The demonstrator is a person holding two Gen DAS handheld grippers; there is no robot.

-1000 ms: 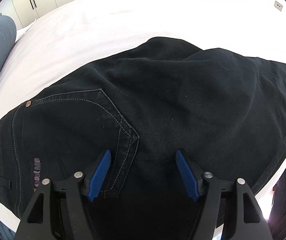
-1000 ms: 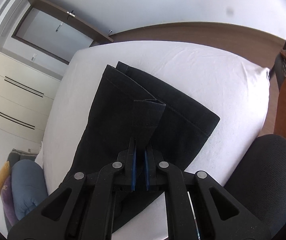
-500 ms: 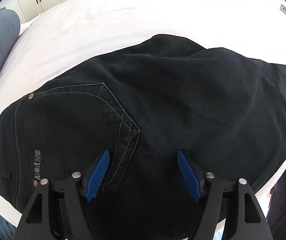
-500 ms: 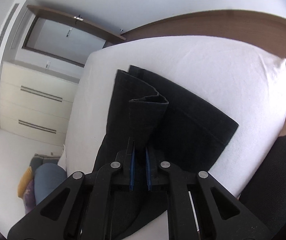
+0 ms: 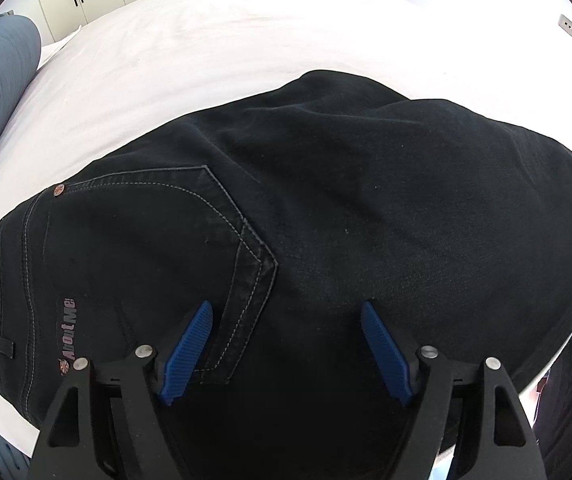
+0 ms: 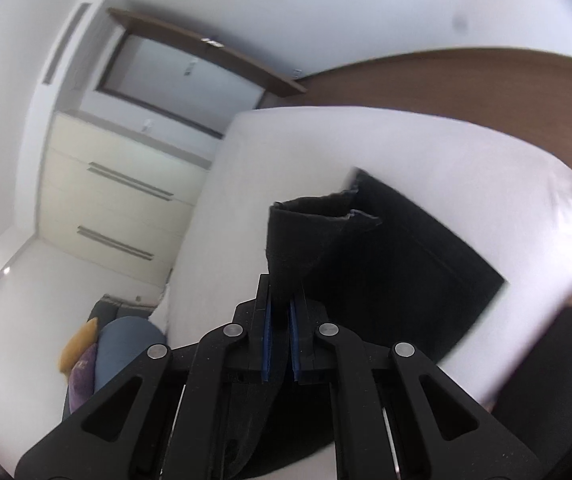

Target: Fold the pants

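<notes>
pants (image 5: 325,208) flat on bed (image 5: 206,40), mid-frame | left gripper (image 5: 286,352) jaws spread, just opening, above seat, nothing gripped | right gripper (image 6: 280,344) clenched on hem (image 6: 305,232), lifting to fold

Home bedroom — white-sheeted bed (image 5: 246,40) w/ wood headboard (image 6: 445,84), built-in wardrobe (image 6: 118,200), cushions (image 6: 126,344) on floor.

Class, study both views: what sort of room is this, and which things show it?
Most likely a bedroom. A bed with a white sheet fills both views, backed by a wooden headboard, with cream built-in drawers alongside. Black pants lie on the bed.
</notes>
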